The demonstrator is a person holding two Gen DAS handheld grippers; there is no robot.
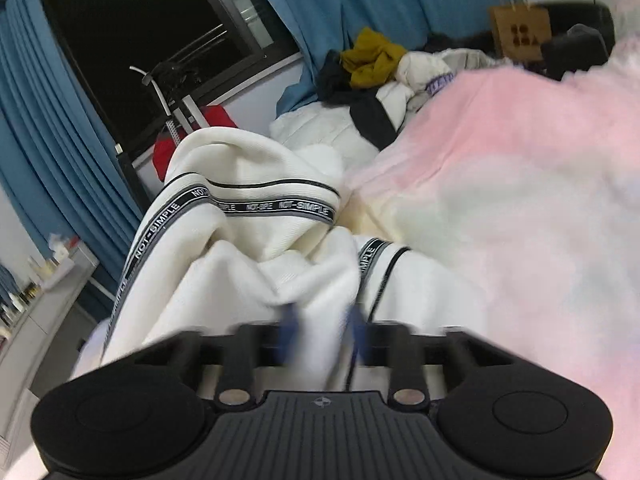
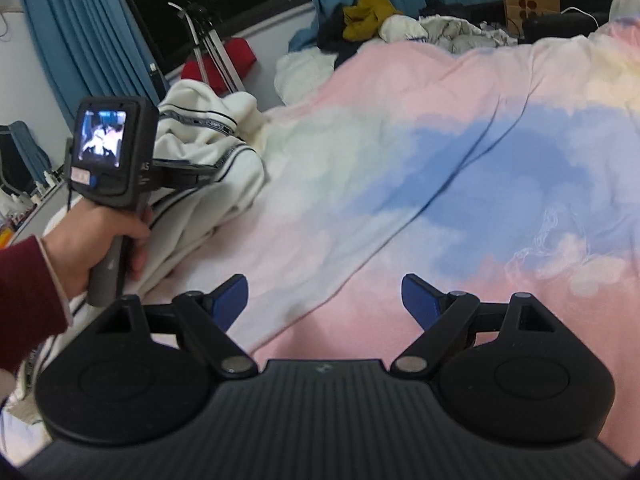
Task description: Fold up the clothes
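While the left gripper point(image 1: 322, 334) pinches the white garment point(image 1: 248, 256), the right gripper point(image 2: 324, 300) hovers open.

Black woven tape point(image 1: 280, 205) trimming the crumpled cream-white knitted garment point(image 1: 248, 264) is showing "NOT-SIMPLE" repeated in pale capitals. The brown paper bag's point(image 1: 520, 32) dark print is staying unreadable.

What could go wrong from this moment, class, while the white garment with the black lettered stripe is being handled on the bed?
1. The left tool pinches a bunched wad of the white garment, so layers may lift together and crease the fold.
2. The right tool hangs open over the pastel bedspread and might catch that instead.
3. The garment lies at the bed's edge and could slide off.
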